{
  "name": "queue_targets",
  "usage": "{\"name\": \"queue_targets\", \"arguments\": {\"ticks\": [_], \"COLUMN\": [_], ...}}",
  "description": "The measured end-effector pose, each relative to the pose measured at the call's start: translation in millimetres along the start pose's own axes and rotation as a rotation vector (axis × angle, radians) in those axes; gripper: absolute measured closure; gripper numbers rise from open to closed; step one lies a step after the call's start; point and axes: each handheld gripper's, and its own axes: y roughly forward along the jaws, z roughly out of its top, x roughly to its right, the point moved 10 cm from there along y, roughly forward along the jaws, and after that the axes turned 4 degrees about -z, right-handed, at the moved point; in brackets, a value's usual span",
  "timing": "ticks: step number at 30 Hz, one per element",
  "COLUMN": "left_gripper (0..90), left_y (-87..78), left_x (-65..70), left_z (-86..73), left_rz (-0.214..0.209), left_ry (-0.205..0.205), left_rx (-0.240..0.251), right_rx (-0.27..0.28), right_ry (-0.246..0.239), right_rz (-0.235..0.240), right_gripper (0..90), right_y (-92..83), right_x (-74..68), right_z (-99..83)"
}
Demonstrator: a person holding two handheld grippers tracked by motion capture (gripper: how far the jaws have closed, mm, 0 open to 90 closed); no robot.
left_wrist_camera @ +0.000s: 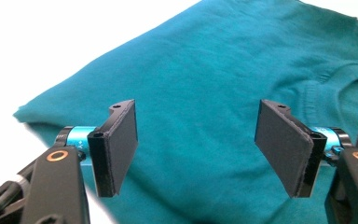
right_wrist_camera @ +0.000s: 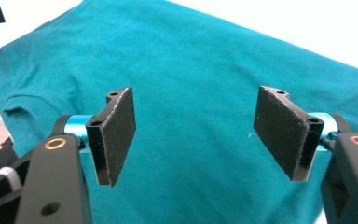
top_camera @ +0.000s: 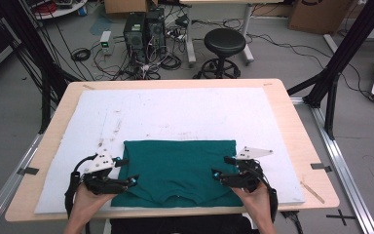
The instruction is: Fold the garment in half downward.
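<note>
**One teal shirt, two empty grippers**

I can read no writing or brand anywhere. I count one shirt, teal, soft knit, folded into a rough rectangle with its ribbed collar toward my edge of the table. It lies flat on one white, scuffed foam sheet covering the pale wooden top, near the front edge.

I hold two grippers. My left gripper sits at the shirt's left edge, my right gripper at its right edge. In each gripper view the two black, flat, felt-like pads stand wide apart above the cloth, gripping nothing.
</note>
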Motion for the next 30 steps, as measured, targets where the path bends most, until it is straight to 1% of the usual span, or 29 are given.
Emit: {"name": "queue_targets", "arguments": {"ticks": [1, 5, 11, 14, 18, 22, 26, 30], "left_gripper": [29.9, 29.9, 30.1, 30.2, 30.8, 30.9, 30.9, 30.9], "left_y": [-2.9, -13.6, -22.4, -24.3, -24.7, -24.0, -23.9, -25.1], "left_x": [-2.7, -12.1, -18.3, -18.9, -17.3, -15.8, -14.7, -13.8], "left_z": [0.1, 0.9, -1.6, -0.8, 0.7, 0.9, -1.3, -2.0], "left_rz": [0.009, 0.03, 0.048, 0.046, 0.039, 0.036, 0.04, 0.053], "left_ry": [-0.012, -0.036, -0.048, -0.055, -0.044, -0.046, -0.044, -0.047], "left_rx": [0.009, 0.04, 0.049, 0.056, 0.051, 0.05, 0.044, 0.05], "right_rx": [0.008, 0.022, 0.041, 0.042, 0.042, 0.04, 0.039, 0.042], "right_ry": [0.004, 0.017, 0.042, 0.045, 0.048, 0.052, 0.056, 0.054], "right_rz": [-0.005, -0.025, -0.037, -0.041, -0.043, -0.045, -0.046, -0.042], "right_gripper": [29.9, 29.9, 29.9, 30.1, 30.3, 30.4, 30.4, 30.4], "right_y": [-2.0, -8.9, -17.9, -20.1, -21.8, -22.2, -22.2, -23.1], "right_x": [3.0, 12.0, 20.7, 22.5, 24.7, 25.8, 27.5, 26.4], "right_z": [0.1, 0.1, 1.5, 0.9, -0.2, -1.2, -1.6, -0.7]}}
